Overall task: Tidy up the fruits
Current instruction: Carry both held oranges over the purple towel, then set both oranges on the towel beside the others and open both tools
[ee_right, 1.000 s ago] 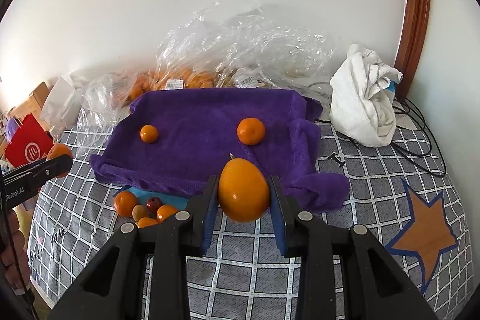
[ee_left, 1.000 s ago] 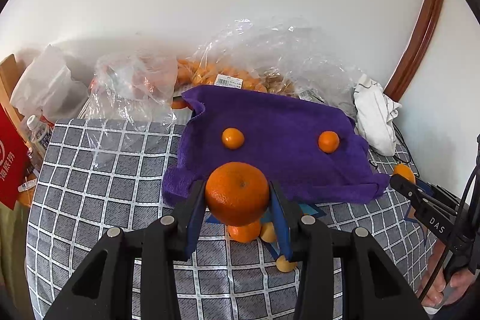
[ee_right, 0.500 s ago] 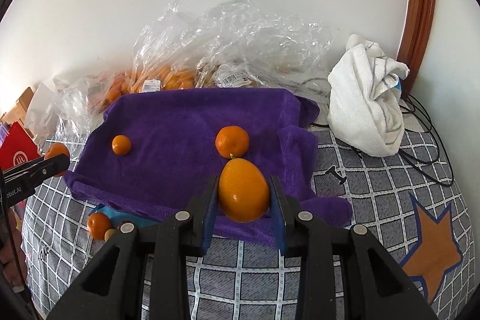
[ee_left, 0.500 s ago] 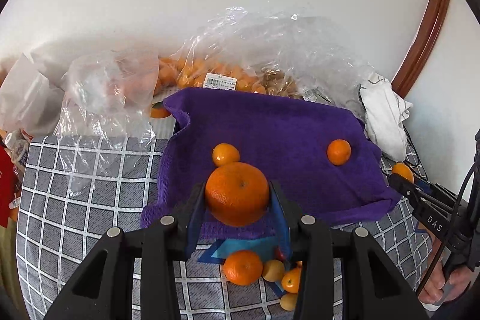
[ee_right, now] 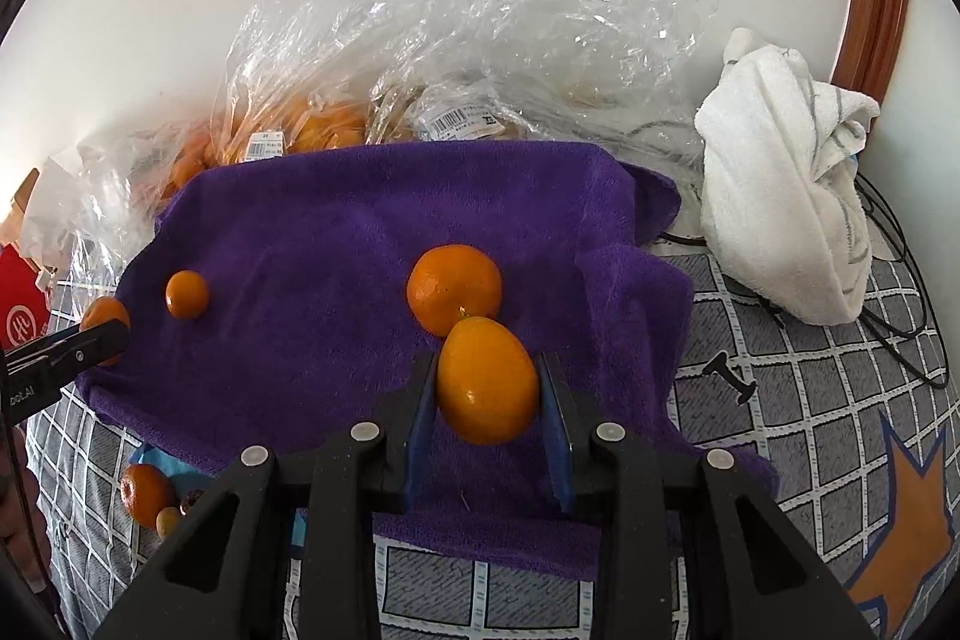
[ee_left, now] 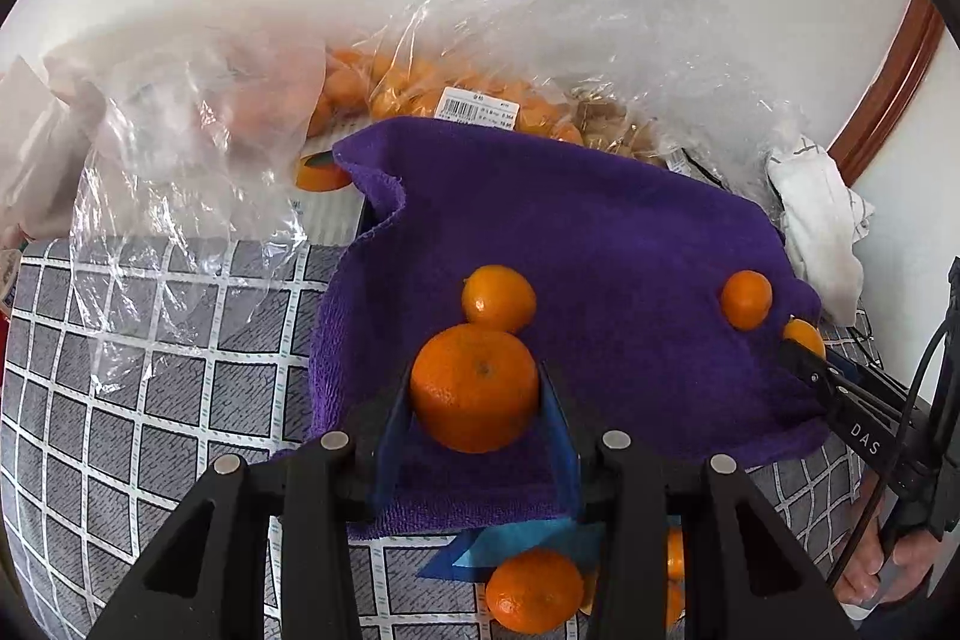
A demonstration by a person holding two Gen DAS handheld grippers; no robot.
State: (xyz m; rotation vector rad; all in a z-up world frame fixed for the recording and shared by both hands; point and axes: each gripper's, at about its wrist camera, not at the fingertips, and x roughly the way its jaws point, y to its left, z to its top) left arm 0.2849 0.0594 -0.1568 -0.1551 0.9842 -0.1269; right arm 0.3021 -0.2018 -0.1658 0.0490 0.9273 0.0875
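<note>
The left tongs [ee_left: 475,391] are gripping a round orange mandarin [ee_left: 474,388] between their blue pads, the jaws standing narrowly apart with the fruit filling the gap. They are hanging over the near part of a purple towel [ee_left: 588,220] that is lying spread on a surface covered by a grey checked cloth [ee_left: 150,400]. Just beyond the held fruit, a smaller mandarin [ee_left: 498,298] is sitting on the towel, and another small one [ee_left: 746,299] is lying toward the towel's right edge. The right tongs [ee_right: 487,382] are clamping a smooth, egg-shaped orange fruit [ee_right: 487,379] in the same way, pads pressing on both of its sides, above the towel's near right part. Right behind it a round mandarin [ee_right: 454,289] is resting on the towel, with a little one [ee_right: 187,294] lying well to the left. Off the towel's near edge, a few loose fruits [ee_left: 534,589] are lying by a blue patch on the checked cloth. Behind the towel, clear plastic bags [ee_right: 456,58] holding more orange fruit are leaning near a white wall, and a crumpled white cloth [ee_right: 786,196] is sitting at the right beside black cables.
</note>
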